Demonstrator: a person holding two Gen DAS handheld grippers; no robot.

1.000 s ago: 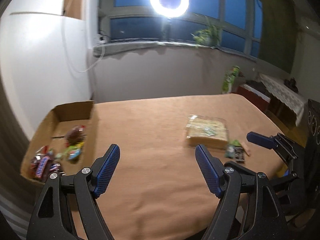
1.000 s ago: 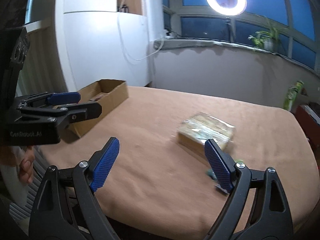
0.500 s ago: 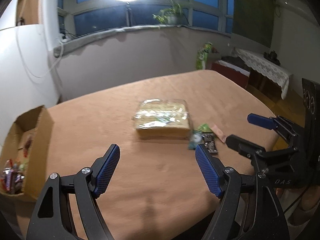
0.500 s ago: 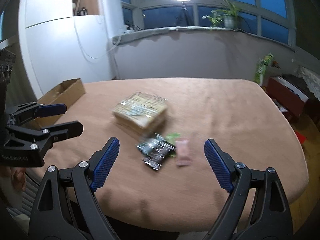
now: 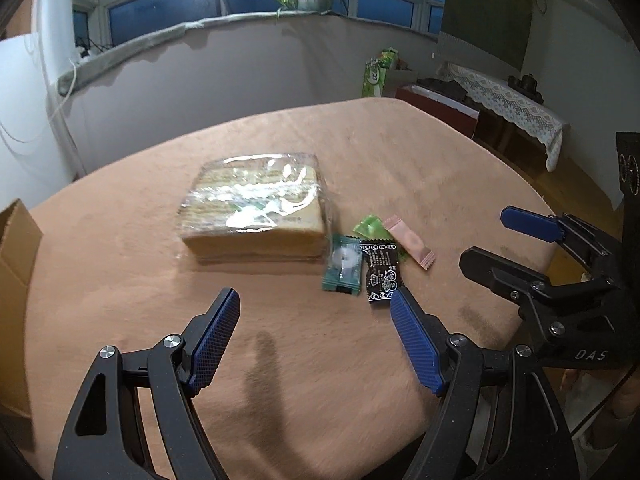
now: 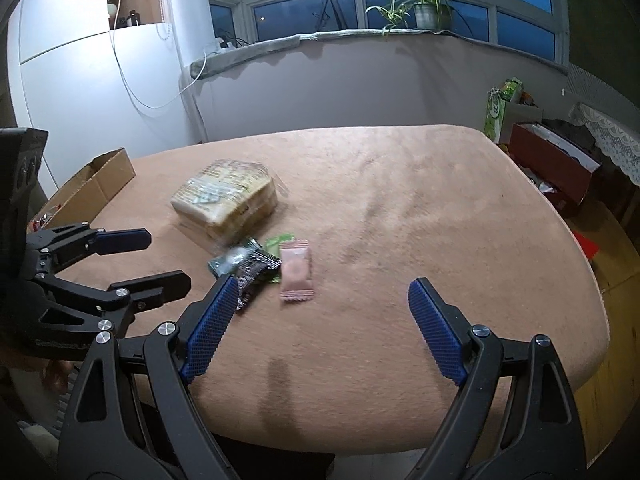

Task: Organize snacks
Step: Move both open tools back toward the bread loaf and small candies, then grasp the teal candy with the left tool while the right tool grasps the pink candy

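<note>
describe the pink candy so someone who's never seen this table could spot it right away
Start at the big plastic-wrapped block of wafers in the middle of the brown-covered table. Just beside it, on the side nearer the camera, lies a small cluster of sweets. The pink candy is the outermost one, farthest from the block: a pale pink oblong wrapper with crimped ends, next to a green packet and a black packet.

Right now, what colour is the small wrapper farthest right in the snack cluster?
Pale pink wrapper; clearest in the right wrist view.

A matt, fuzzy tan cloth (image 5: 360,152) covered the table. Glossy clear plastic wrapped the bread (image 5: 252,208); the far-left box (image 6: 100,184) was plain cardboard.
</note>
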